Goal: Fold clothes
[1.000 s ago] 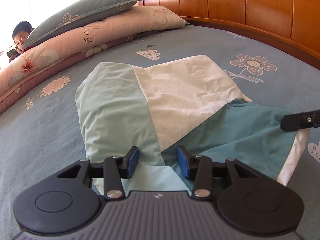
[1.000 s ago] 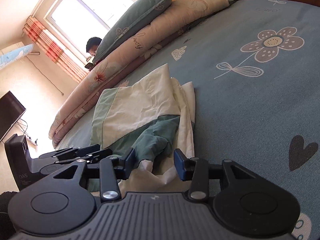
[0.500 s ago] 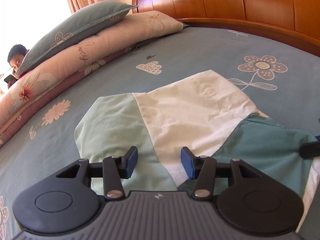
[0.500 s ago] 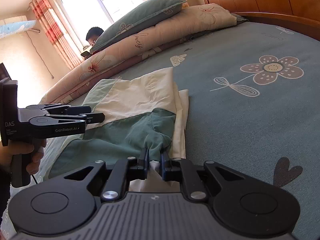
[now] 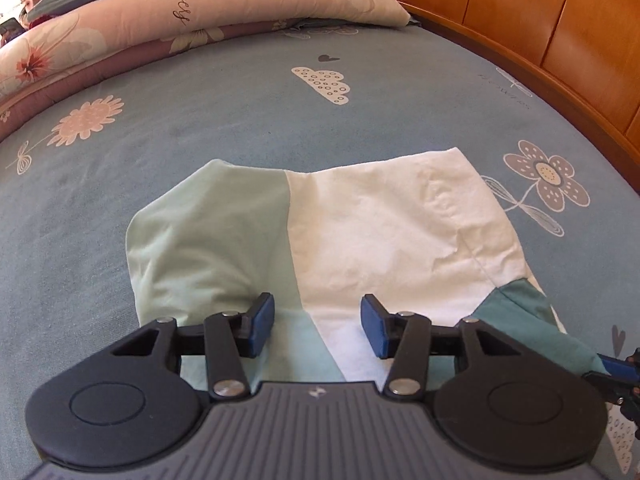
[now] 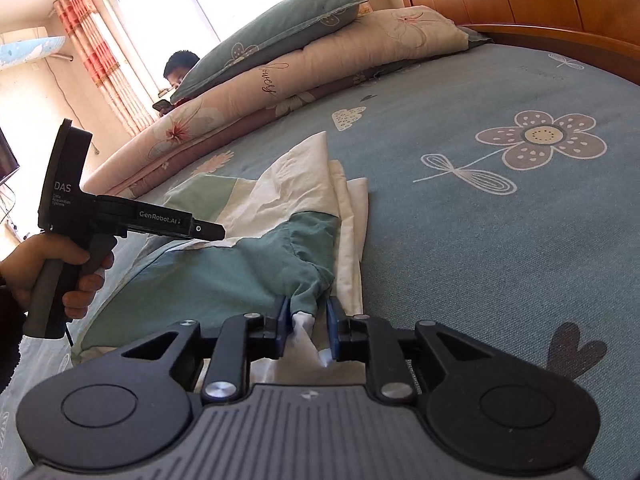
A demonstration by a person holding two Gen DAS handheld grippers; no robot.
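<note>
Since half a second ago the left gripper (image 5: 317,326) has tipped forward and come in over the garment (image 5: 380,232), so the cloth now fills the lower middle of its view and the headboard (image 5: 540,28) has slid to the upper right. Its jaws are spread wide, with nothing between the blue pads (image 5: 262,324), which hang just above the pale green and white panels. The right gripper (image 6: 306,330) has kept its pinch on the garment's near corner, where dark teal and white cloth bunch together; its jaws are clenched on that fold, a little less tightly closed than before.

The garment is a colour-block piece in pale green, white and dark teal. It lies partly folded on a blue bedsheet (image 5: 240,120) printed with flowers, clouds and hearts. In the right wrist view its white layers (image 6: 352,216) stack along the right edge, and the teal panel (image 6: 240,272) is drawn toward the gripper.

In the same view, a hand (image 6: 60,264) holds the left gripper's handle, its fingers extending over the cloth. Stacked quilts (image 6: 320,76) and a pillow (image 6: 280,28) sit along the far edge of the bed. A person's head shows behind them, by a bright window.

No containers are in view.
</note>
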